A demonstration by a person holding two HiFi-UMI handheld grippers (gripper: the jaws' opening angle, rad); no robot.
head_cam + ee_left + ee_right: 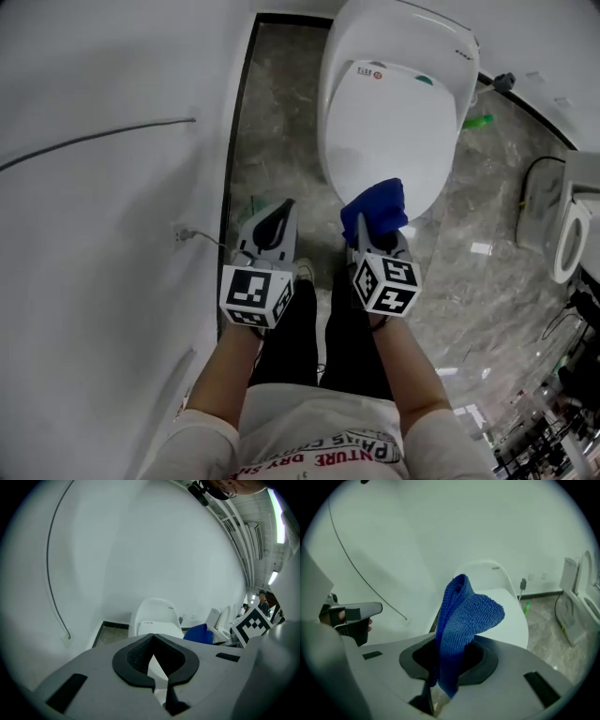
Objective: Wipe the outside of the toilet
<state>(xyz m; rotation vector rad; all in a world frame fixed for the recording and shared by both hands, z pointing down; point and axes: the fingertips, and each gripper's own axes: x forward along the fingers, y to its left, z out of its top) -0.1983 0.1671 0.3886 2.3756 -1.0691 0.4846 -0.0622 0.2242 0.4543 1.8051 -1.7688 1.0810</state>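
Right gripper fingers clenched on blue cloth, at front edge of toilet (lid down). Left gripper fingers pressed together, empty. Advise flattening cloth on shell and wiping in overlapping strokes.

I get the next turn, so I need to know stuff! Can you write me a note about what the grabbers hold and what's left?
Left gripper: shut, empty, over the floor left of the toilet.
Right gripper: shut on the blue cloth, at the front edge of the closed lid.
Done: cloth is in hand; whether any wiping is done cannot be told.
Left: wipe the toilet's outside.
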